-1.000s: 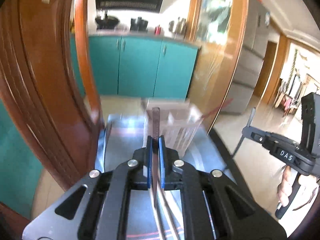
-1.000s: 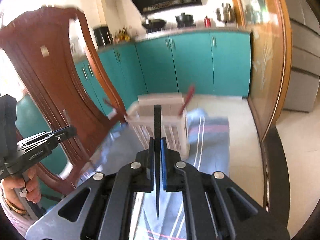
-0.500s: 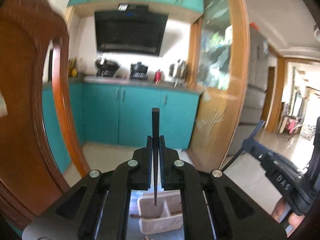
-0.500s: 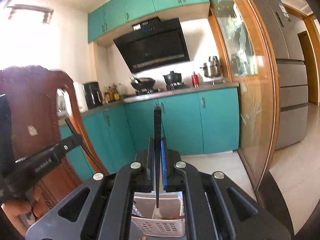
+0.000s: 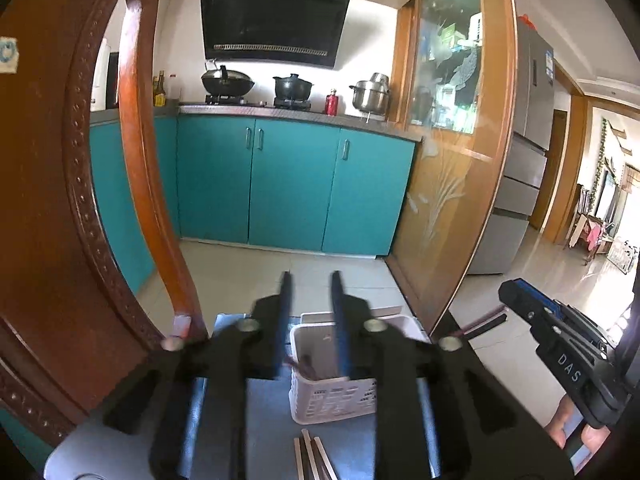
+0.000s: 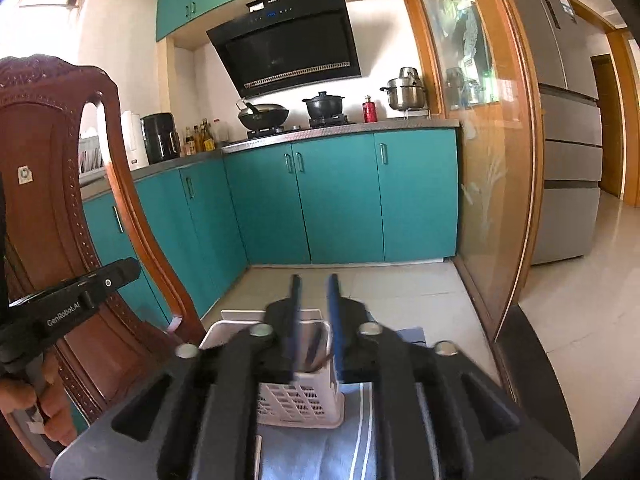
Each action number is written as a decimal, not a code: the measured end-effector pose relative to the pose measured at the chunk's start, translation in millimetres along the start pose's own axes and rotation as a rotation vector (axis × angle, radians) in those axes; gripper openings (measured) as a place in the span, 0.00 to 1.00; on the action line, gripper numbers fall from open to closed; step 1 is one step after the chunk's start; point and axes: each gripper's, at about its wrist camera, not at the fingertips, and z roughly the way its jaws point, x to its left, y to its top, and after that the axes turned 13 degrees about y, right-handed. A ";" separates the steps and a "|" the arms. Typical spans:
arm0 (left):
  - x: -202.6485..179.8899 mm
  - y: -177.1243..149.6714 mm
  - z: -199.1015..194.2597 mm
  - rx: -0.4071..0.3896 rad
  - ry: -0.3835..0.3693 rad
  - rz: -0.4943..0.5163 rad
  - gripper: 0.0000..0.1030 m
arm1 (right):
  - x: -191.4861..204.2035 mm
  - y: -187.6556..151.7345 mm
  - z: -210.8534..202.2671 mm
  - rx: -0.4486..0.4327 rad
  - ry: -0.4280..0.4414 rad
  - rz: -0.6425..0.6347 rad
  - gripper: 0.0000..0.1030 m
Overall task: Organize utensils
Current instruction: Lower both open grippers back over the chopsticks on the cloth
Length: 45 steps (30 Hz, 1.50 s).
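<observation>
White slotted plastic forms the utensil basket [image 5: 340, 380], which stands on a blue-grey cloth [image 6: 360, 432] over the worktop, at 6 o'clock in both wrist views. Dark chopsticks [image 5: 310, 366] already stand inside it, tips down; judged from this, part of the sorting is done. Several pale chopsticks [image 5: 310, 458] lie loose on the cloth just in front of the basket, at 6 o'clock in the left view, and remain to be collected.

The left gripper [image 5: 308, 320] hovers above the basket, angled slightly downward. Its jaws have just been opening; its fingers stand apart with nothing between them. The right gripper [image 6: 314, 320] takes a matching pose over the basket, also angled slightly downward. Its jaws have likewise just been opening, fingers apart and empty. Each gripper appears at the edge of the other's view, at 9 and 3 o'clock.
</observation>
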 end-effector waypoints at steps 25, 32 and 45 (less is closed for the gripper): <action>35.5 -186.6 60.6 0.455 0.008 0.060 0.25 | 33.0 -202.8 90.9 0.758 0.166 0.010 0.31; 38.3 -200.7 67.4 0.530 -0.046 -0.008 0.31 | 34.9 -198.3 106.2 0.737 0.122 -0.039 0.31; 30.7 -206.8 62.9 0.555 -0.102 -0.023 0.31 | -31.9 -191.4 72.6 0.606 0.121 0.271 0.06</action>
